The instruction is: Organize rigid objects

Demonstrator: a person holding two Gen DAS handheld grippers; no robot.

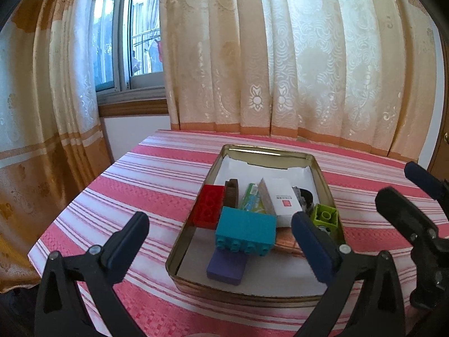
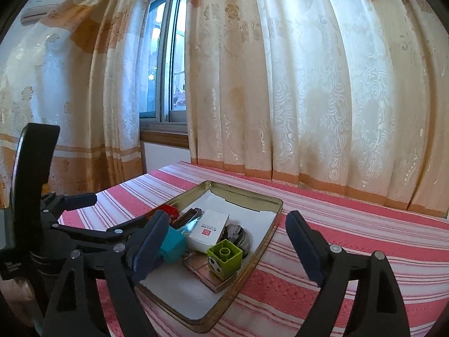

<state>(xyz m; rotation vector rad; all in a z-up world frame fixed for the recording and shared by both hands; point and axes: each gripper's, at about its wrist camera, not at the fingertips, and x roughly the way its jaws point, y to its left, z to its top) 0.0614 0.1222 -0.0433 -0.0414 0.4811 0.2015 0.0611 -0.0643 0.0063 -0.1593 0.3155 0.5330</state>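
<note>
A gold metal tin lined with white paper sits on the striped table. It holds a red brick, a teal brick, a purple block, a brown comb, a green packet, a white box, a lime brick and a dark crumpled object. My left gripper is open and empty, above the tin's near end. My right gripper is open and empty, above the tin's right side; it also shows in the left wrist view.
The table wears a pink and white striped cloth. Cream and orange curtains hang close behind it, with a window at the left. The table's left edge drops off near the curtain. A flat brown card lies in the tin.
</note>
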